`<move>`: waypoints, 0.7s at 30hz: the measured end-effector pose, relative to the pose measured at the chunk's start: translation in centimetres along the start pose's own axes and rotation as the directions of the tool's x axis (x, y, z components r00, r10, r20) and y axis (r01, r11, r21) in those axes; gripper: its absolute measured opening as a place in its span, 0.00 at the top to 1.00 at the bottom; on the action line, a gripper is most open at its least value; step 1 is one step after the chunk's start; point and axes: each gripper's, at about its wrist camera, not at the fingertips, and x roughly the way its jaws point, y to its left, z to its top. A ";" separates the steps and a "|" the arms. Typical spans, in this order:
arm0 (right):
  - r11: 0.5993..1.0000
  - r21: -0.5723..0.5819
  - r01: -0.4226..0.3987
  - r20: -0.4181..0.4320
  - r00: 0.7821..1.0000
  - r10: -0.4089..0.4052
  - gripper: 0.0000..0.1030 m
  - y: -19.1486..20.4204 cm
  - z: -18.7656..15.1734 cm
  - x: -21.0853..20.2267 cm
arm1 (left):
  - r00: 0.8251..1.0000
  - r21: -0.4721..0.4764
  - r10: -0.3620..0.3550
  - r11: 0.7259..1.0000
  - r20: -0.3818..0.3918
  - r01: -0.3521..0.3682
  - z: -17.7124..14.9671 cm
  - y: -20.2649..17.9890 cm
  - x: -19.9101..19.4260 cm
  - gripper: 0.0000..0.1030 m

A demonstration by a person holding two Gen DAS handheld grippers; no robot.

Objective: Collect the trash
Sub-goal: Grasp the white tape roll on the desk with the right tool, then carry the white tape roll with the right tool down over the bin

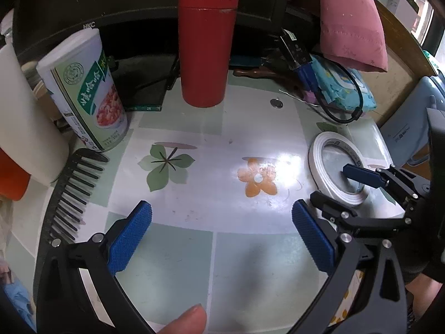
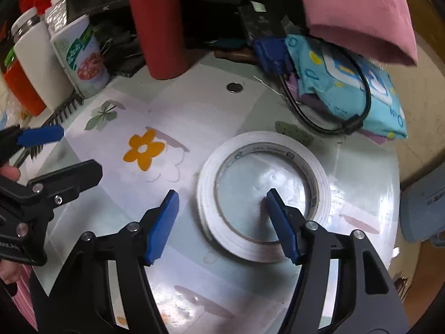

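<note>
Both grippers are pointing steeply down at a glass-topped table (image 1: 194,217) with a flower-patterned cloth under the glass. The right gripper (image 2: 222,222) is straddling one side of a roll of white tape (image 2: 264,194) that is lying flat on the table: its right pad is sitting inside the roll's hole and its left pad is standing outside the roll, on the table side. The jaws are standing partly open, and the pads are not pressing on the tape wall; a gap is showing between the left pad and the roll. In the left wrist view the same roll (image 1: 322,172) is lying at the right, with one blue fingertip of the right gripper dipping into its centre.

The left gripper (image 1: 222,236) is hovering over bare table with its jaws spread wide and nothing between them. A fingertip of the person (image 1: 189,320) is showing at the bottom edge of that view.

Along the back of the table a red flask (image 1: 208,41) is standing upright, with a green-labelled can (image 1: 89,94) to its left, a black comb (image 1: 72,194) lying just in front of the can, and a small coin (image 1: 276,103) to the flask's right. A blue wipes pack (image 2: 347,89) with a black cable (image 2: 319,122) over it is lying behind the tape, under a pink cloth (image 2: 356,14)
</note>
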 end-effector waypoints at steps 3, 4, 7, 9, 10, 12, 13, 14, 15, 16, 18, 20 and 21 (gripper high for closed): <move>1.000 -0.004 -0.001 -0.005 1.000 0.001 0.37 0.0 0.2 0.1 | 1.000 -0.003 -0.007 1.000 -0.006 0.007 -0.3 0.0 0.3 0.05; 1.000 -0.006 -0.006 -0.004 1.000 0.006 0.39 0.0 0.3 0.1 | 1.000 -0.005 -0.010 1.000 -0.011 0.010 -0.5 0.0 0.4 0.05; 1.000 -0.009 -0.012 0.003 1.000 0.012 0.53 0.5 0.4 0.0 | 1.000 -0.011 -0.014 1.000 -0.015 0.014 -0.8 0.1 0.7 0.05; 1.000 -0.012 -0.018 0.007 1.000 0.018 0.72 0.8 0.5 0.0 | 1.000 -0.007 -0.014 1.000 -0.020 0.014 -1.1 0.0 0.9 0.05; 1.000 -0.015 -0.021 0.009 1.000 0.021 0.76 1.0 0.5 0.0 | 1.000 -0.006 -0.014 1.000 -0.021 0.014 -1.3 0.0 1.0 0.05; 1.000 -0.018 -0.010 0.016 1.000 0.010 0.84 1.4 0.3 -0.1 | 1.000 -0.005 -0.017 1.000 -0.022 0.016 -1.5 0.1 1.0 0.05; 1.000 -0.019 -0.004 0.019 1.000 0.004 0.84 1.6 0.2 -0.2 | 1.000 -0.006 -0.017 1.000 -0.022 0.017 -1.6 0.1 0.9 0.05; 1.000 -0.018 -0.002 0.020 1.000 0.003 0.84 1.7 0.1 -0.2 | 1.000 -0.006 -0.018 1.000 -0.022 0.018 -1.8 0.1 0.9 0.05; 1.000 -0.016 -0.002 0.020 1.000 0.002 0.84 1.7 0.0 -0.2 | 1.000 -0.005 -0.019 1.000 -0.021 0.019 -1.9 0.2 0.8 0.05; 1.000 -0.015 -0.001 0.020 1.000 0.002 0.84 1.7 0.0 -0.3 | 1.000 -0.005 -0.019 1.000 -0.021 0.019 -2.1 0.2 0.7 0.05; 1.000 -0.014 0.007 0.024 1.000 -0.007 0.84 1.8 -0.3 -0.4 | 1.000 -0.004 -0.020 1.000 -0.018 0.019 -2.3 0.3 0.5 0.05; 1.000 -0.015 0.013 0.028 1.000 -0.013 0.84 2.0 -0.6 -0.7 | 1.000 -0.003 -0.020 1.000 -0.013 0.020 -2.6 0.4 0.1 0.05; 1.000 -0.014 0.011 0.030 1.000 -0.011 0.84 2.0 -0.9 -0.9 | 1.000 -0.002 -0.019 1.000 -0.010 0.019 -2.7 0.4 0.0 0.05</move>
